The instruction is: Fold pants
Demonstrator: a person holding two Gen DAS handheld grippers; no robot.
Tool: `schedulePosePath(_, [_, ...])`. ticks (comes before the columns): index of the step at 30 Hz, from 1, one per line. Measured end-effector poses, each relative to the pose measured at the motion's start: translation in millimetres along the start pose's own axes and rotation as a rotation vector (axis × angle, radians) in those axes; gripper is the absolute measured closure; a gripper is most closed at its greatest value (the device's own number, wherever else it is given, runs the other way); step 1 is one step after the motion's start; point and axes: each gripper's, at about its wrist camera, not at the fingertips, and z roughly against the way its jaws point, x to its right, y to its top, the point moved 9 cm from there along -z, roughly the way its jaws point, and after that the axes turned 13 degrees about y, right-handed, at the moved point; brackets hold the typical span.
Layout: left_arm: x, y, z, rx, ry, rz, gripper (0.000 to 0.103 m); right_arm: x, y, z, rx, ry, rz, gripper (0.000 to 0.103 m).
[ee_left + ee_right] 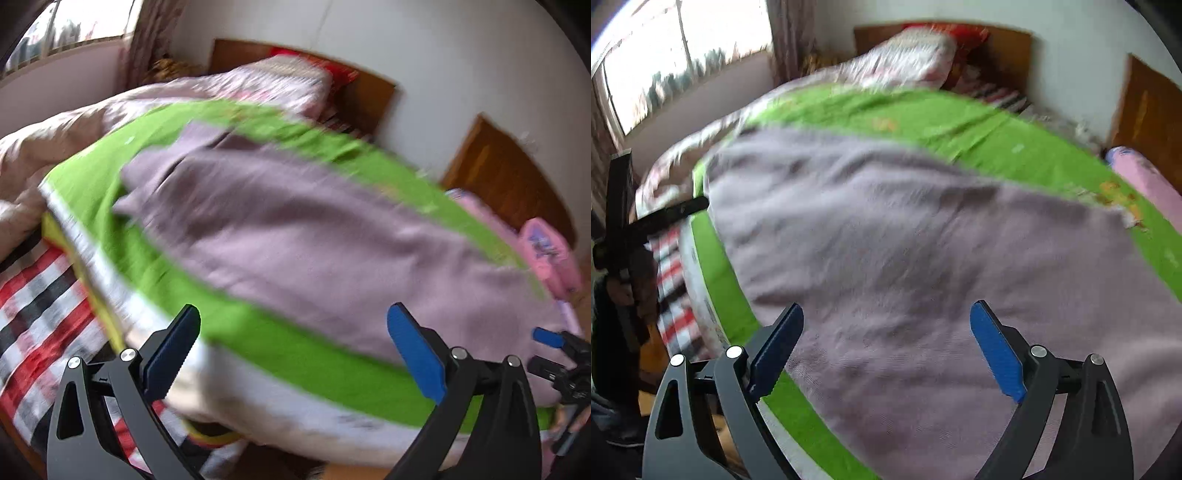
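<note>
Both grippers, left gripper [293, 345] and right gripper [886, 341], are hovering with jaws apart near the pants [295, 236], which are lying on the green sheet [92, 184]; a shallow pinch is risking catching one layer only.

Motion blur smears the mauve pants [295, 229] ahead of both open tongs, their near end runs off the right wrist view's bottom edge, and the pink item [550, 254] right of the left gripper [295, 354] stays unreadable.
</note>
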Motion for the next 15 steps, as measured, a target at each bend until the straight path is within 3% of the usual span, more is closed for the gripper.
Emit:
schedulePosePath(3, [54.2,6.2,20.5,0.002,-0.089,-0.095,0.002,36.8,-0.8,44.2,0.065,-0.135,-0.043,0.015])
schedulePosePath(8, [200.2,-44.3,40.4,-0.048,-0.256,-0.417,0.002,110.7,-46.9,125.5,0.127,-0.332,-0.191,0.015])
schedulePosePath(12, [272.4,-97.4,37.0,-0.064,-0.237,-0.667,0.002,153.7,-106.8,161.1,0.124,-0.369,-0.339,0.015])
schedulePosePath(15, [287.0,-127.0,19.2,-0.136,-0.202,-0.742,0.001,166.1,-149.5,162.0,0.063,-0.357,-0.383,0.014])
